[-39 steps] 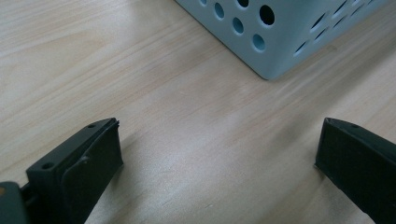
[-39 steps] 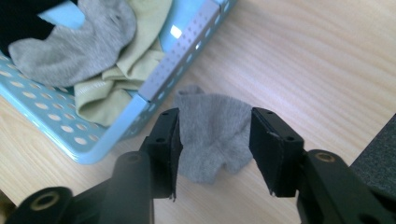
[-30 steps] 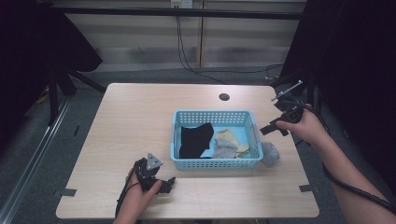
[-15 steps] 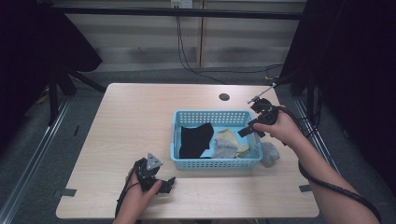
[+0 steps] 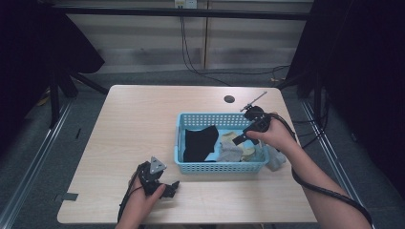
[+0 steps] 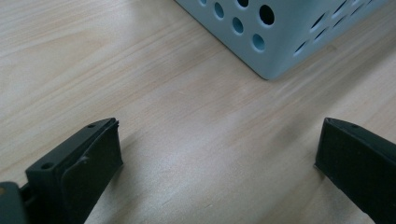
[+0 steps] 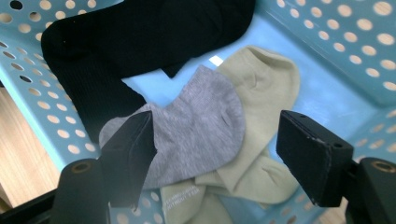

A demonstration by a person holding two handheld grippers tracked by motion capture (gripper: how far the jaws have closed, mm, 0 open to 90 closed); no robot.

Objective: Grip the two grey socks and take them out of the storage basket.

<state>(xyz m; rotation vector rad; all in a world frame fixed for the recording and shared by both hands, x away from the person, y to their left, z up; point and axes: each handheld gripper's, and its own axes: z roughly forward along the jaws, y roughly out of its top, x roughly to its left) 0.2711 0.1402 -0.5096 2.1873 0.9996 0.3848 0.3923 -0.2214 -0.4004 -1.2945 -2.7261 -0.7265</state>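
Right gripper [image 5: 237, 140] above the light blue perforated plastic basket [image 5: 217, 116], coming in from the 3 o'clock side, pointing down into it. Jaws wide apart, just been opening; nothing pressed between them. In the right gripper view, short grey knitted sock [image 7: 205, 126] directly under the gap of the jaws, not yet touched as far as can be seen.

Basket on the pale wooden table [image 5: 143, 129], a little toward 4 o'clock from the table middle. Inside:
- long black ribbed sock [image 7: 140, 37], toward 9 o'clock in the high view;
- grey sock [image 5: 229, 151], near the 6 o'clock wall, lying partly over the pale green ankle socks [image 7: 271, 93];
- pale green socks, toward 4 o'clock, one partly under the other.

Second grey sock [image 5: 276, 160] outside the basket, on the table, just beside its 4 o'clock corner.

Left gripper [image 5: 174, 185] low on the table at 7 o'clock, near the front edge, jaws open and empty; in the left gripper view, only bare wood between them and a basket corner [image 6: 280, 42] ahead.

Progress, as a judgement: early stage of taking the socks out. Probably one grey sock already out; black, grey and green ones left inside. Next probably: lower over the grey sock, close on it, lift without dragging the green sock below.
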